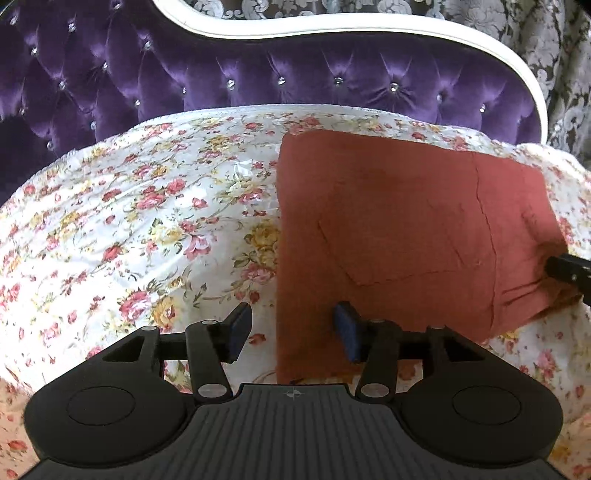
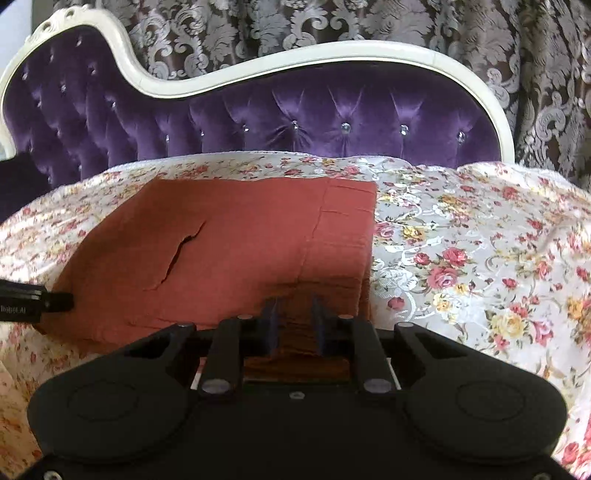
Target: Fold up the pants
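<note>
Pants point(image 1: 406, 229), rust-red, lie folded into a thick rectangle on the floral cover point(image 1: 147, 221) of a bed, toward the headboard end. Several layers are stacked; one pocket slit or seam shows on the top face. Edges mostly square, the near right corner rumpled.

Handling, as a guess: soft woven cloth, light, no stiffness. It sags wherever it is lifted and the layers slip over one another. The cover looks glossy, so the bundle may slide rather than stay put. Best hold is at the near edge, pinching all layers together at both corners, so the stack lifts as one.

Left gripper point(image 1: 293, 328): jaws apart, straddling the left near edge of the pants, one pad over the cloth, the other over the cover. Nothing pinched.

Right gripper point(image 2: 294, 321): jaws drawn close with the near right edge of the pants bunched between them; the pads seem to press the cloth, though I cannot swear to a firm hold. From the left wrist view its tip sits at the rumpled corner.

Beyond: purple tufted headboard point(image 2: 295, 110) with a white frame point(image 2: 332, 55), then a patterned curtain point(image 2: 406, 26).
</note>
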